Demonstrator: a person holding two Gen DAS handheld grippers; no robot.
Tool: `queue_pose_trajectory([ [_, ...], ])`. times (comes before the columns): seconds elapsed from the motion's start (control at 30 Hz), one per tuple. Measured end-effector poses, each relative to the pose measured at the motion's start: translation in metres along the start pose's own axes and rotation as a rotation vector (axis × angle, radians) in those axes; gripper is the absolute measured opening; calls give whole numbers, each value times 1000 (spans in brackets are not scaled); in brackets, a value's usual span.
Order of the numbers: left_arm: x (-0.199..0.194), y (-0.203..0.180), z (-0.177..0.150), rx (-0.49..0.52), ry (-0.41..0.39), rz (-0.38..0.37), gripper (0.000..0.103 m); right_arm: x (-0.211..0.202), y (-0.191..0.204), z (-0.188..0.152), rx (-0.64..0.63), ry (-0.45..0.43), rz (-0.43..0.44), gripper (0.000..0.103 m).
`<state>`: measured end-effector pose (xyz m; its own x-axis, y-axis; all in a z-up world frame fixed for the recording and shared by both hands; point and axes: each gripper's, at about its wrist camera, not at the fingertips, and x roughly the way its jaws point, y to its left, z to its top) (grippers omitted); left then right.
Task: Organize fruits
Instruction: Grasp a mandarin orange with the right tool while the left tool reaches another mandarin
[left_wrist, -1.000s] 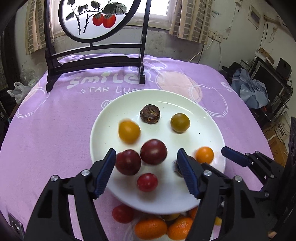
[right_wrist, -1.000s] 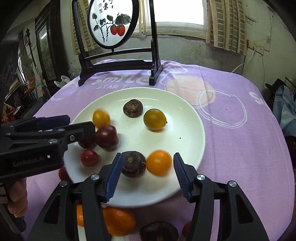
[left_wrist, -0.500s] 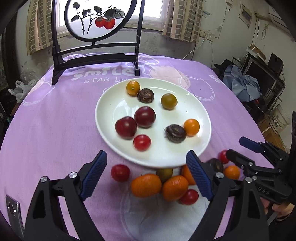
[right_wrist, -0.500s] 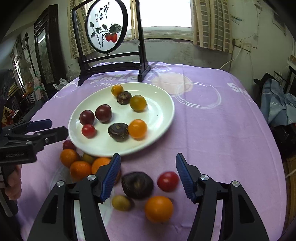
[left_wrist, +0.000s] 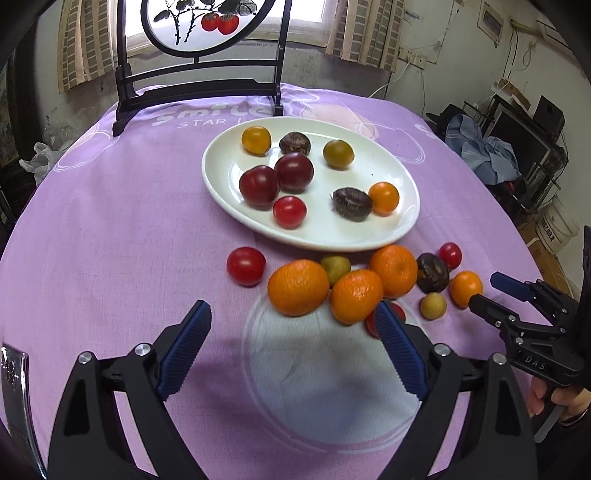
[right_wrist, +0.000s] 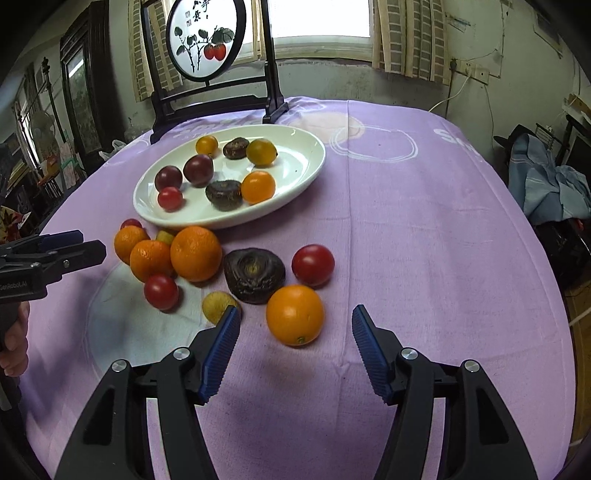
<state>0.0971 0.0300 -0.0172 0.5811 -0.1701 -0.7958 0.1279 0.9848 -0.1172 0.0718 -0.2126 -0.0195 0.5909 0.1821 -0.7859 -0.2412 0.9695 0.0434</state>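
Left gripper (left_wrist: 291, 350) and right gripper (right_wrist: 293, 345), jaws just widened and empty. Loose fruits (left_wrist: 354, 284) lie just ahead of both; white plate (left_wrist: 402, 229) with fruit beyond.

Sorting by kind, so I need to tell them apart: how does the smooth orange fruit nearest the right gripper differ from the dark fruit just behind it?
The smooth orange fruit is round, glossy and bright; the dark fruit is flattened, wrinkled, brown-purple, with a paler hollow on top. The orange one sits nearer the camera. Both lie on the purple cloth, off the plate.
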Motion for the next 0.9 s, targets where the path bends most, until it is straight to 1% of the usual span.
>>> queue_pose_trajectory([
  [0.3, 13, 1, -12, 12, 49, -7, 88, 23, 1, 0, 8, 59, -36, 64],
  [0.4, 17, 2, -14, 12, 61, -5, 88, 30, -3, 1, 29, 75, -23, 63],
  [0.47, 19, 3, -14, 14, 65, 2, 88, 31, -5, 0, 40, 68, -24, 54],
  [0.5, 20, 4, -15, 14, 66, 6, 88, 30, -6, 0, 40, 61, -23, 43],
  [0.53, 21, 5, -15, 15, 70, 11, 88, 29, -7, 0, 45, 56, -6, 38],
  [0.57, 22, 6, -15, 15, 73, 15, 88, 27, -9, 0, 61, 56, 17, 38],
  [0.7, 23, 7, -16, 23, 77, 32, 88, 24, -10, -4, 68, 48, 29, 38],
  [0.87, 27, 6, -15, 56, 72, 44, 87, 20, -9, -7, 76, 37, 87, 38],
  [0.9, 29, 5, -15, 62, 74, 43, 83, 19, -9, -8, 76, 35, 93, 38],
])
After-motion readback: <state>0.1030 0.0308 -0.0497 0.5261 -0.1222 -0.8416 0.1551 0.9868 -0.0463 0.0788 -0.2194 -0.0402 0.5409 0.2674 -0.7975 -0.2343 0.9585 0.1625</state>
